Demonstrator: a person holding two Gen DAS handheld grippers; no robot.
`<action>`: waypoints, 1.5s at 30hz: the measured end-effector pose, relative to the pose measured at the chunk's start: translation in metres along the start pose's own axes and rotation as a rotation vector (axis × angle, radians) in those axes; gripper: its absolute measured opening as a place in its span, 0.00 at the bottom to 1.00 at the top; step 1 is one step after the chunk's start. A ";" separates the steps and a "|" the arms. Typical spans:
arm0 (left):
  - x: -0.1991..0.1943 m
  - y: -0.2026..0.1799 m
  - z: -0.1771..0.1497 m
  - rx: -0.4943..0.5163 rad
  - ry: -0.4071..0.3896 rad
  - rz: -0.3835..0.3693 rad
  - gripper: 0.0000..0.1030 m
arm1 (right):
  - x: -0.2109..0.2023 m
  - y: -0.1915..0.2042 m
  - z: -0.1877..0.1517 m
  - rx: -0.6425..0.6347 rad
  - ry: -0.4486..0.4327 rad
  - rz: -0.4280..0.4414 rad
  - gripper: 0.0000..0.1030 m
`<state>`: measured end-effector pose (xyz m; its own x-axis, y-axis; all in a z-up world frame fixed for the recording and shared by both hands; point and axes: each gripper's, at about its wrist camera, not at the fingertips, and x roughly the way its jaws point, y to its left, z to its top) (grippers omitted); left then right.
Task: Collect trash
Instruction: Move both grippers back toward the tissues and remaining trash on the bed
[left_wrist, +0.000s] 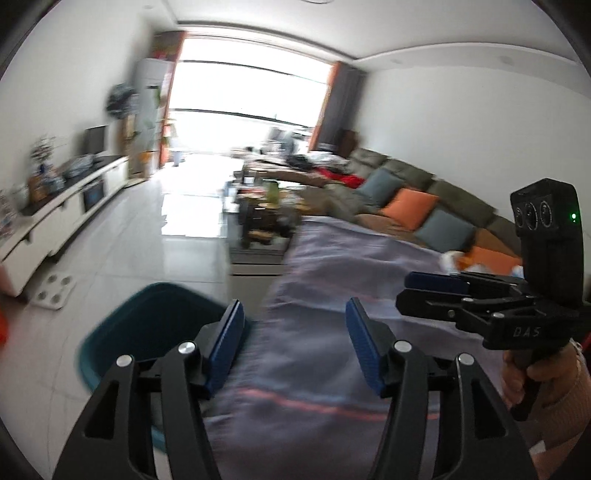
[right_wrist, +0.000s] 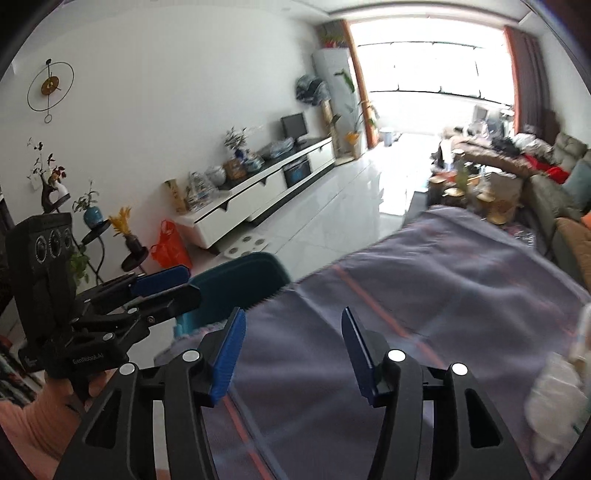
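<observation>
Covering table, purple cloth (right_wrist: 424, 314), teal bin (right_wrist: 236, 284) beside.

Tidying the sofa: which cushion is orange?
The orange cushion, lying between two grey-blue cushions on the sofa.

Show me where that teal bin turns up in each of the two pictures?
Left wrist view: the teal bin sits lower left, on the floor beside the purple cloth, partly behind the left finger.
Right wrist view: the teal bin is left of centre, at the cloth's left edge.
Shared landmark: the white TV cabinet along the wall.
</observation>
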<state>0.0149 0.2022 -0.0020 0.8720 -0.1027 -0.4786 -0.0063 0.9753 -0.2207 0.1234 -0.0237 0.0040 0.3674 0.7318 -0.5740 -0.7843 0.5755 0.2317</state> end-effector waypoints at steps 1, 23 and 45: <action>0.004 -0.012 0.000 0.018 0.004 -0.030 0.57 | -0.009 -0.006 -0.003 0.003 -0.011 -0.017 0.53; 0.138 -0.187 -0.002 0.212 0.259 -0.333 0.58 | -0.143 -0.144 -0.062 0.227 -0.142 -0.358 0.53; 0.216 -0.221 -0.005 0.147 0.486 -0.420 0.35 | -0.136 -0.191 -0.076 0.319 -0.130 -0.339 0.53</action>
<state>0.2024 -0.0361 -0.0607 0.4655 -0.5229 -0.7140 0.3832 0.8463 -0.3700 0.1855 -0.2612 -0.0219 0.6516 0.5113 -0.5604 -0.4244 0.8580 0.2893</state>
